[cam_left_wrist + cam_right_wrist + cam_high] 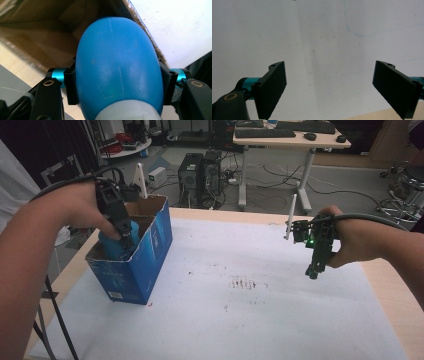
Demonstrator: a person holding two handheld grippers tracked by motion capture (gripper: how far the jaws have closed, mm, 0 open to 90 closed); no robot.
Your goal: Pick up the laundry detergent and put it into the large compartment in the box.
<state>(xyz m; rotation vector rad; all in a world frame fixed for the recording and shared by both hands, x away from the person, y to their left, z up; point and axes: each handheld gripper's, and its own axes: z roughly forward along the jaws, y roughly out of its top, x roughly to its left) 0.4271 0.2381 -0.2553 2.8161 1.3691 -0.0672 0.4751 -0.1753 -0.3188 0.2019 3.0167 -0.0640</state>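
Observation:
A blue bottle (116, 246) stands inside the blue cardboard box (145, 265) at the table's left. My left gripper (126, 234) reaches down into the box, shut on the bottle's body. In the left gripper view the bottle (117, 72) bulges between the two black jaws, with a white neck at the bottom and the box's brown inside behind it. My right gripper (315, 270) hangs over the white sheet at the right, pointing down. Its jaws stand wide apart in the right gripper view, gripper (329, 90) open with nothing between them.
A white sheet (240, 310) with dark smudges near its middle covers most of the wooden table (395, 290). Behind the table are computer towers (200, 175) on the floor, cables and a desk (292, 140) with keyboards.

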